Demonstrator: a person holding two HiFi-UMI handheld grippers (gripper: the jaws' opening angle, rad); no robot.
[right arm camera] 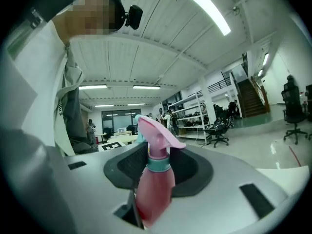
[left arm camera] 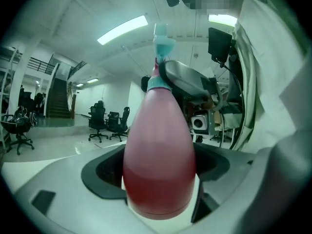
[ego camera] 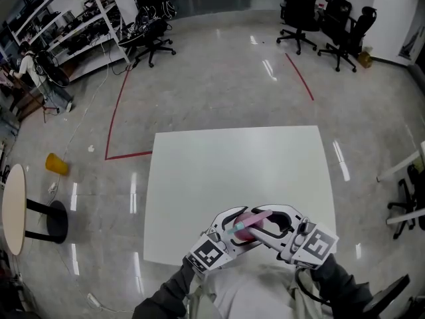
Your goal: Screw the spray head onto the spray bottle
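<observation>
A pink spray bottle (ego camera: 247,226) is held in the air over the near edge of the white table (ego camera: 232,165), between both grippers. My left gripper (ego camera: 234,228) is shut on the bottle's wide body (left arm camera: 158,169), with the base nearest its camera and the neck pointing away. The teal collar (left arm camera: 157,83) and the spray head (left arm camera: 163,43) sit on top of the neck. My right gripper (ego camera: 263,226) comes from the other side, its jaws closed around the spray head (right arm camera: 156,130) and collar (right arm camera: 158,164). The trigger side of the head is partly hidden.
Nothing else lies on the table. On the floor around it are office chairs (ego camera: 302,15) at the back, shelving (ego camera: 66,25) at far left, a round side table (ego camera: 13,208), a yellow object (ego camera: 56,163) and red tape lines (ego camera: 116,111).
</observation>
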